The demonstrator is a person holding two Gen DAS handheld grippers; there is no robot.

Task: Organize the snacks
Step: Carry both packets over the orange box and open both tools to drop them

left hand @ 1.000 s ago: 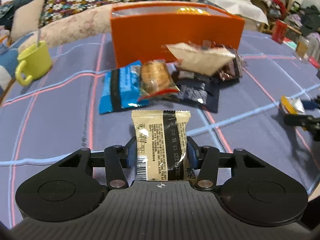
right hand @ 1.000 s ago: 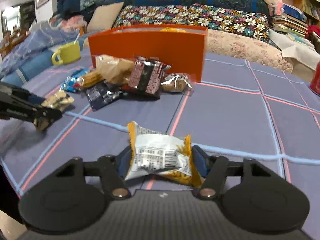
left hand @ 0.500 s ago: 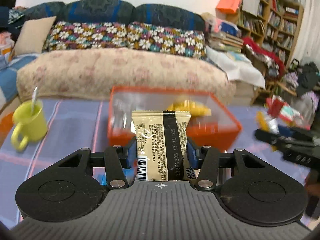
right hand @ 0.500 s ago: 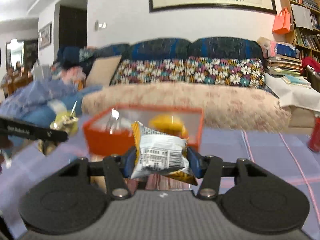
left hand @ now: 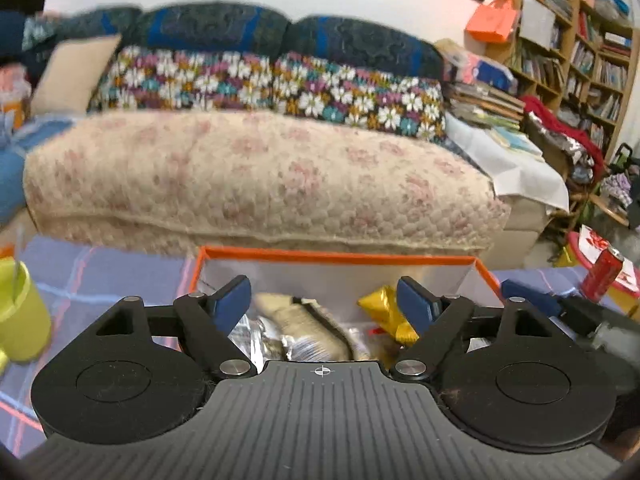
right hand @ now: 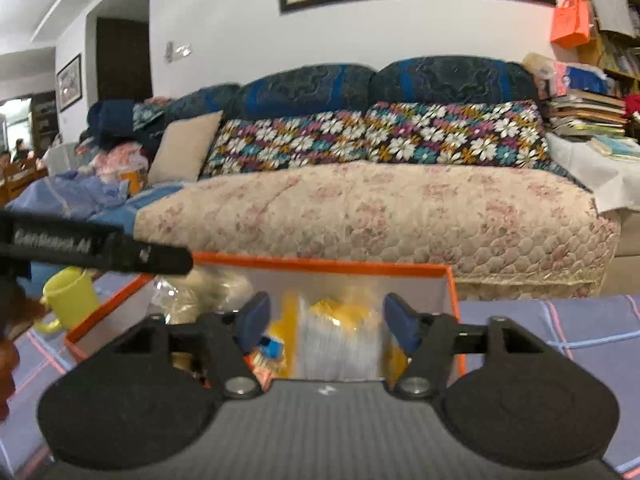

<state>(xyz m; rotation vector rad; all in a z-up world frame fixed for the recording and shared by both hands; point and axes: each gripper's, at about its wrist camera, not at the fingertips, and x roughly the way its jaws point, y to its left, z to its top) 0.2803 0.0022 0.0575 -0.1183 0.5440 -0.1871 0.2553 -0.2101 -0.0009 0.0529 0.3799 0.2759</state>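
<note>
Snacks: the beige packet (left hand: 304, 332) and white-and-yellow packet (right hand: 340, 344) drop into the orange box (left hand: 336, 256); both the left gripper (left hand: 324, 304) and right gripper (right hand: 326, 320) have just spread open, so keep them above the rim while pulling back

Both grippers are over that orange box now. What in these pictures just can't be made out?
- Right wrist view: the white and yellow packet is motion-blurred; its print is unreadable, and whether it has landed is unclear.
- Left wrist view: the orange box's floor and front are hidden behind the left gripper.
- Both views: any snacks left on the table lie below the frame.
- Left wrist view: the yellow mug is cut off by the edge.
</note>
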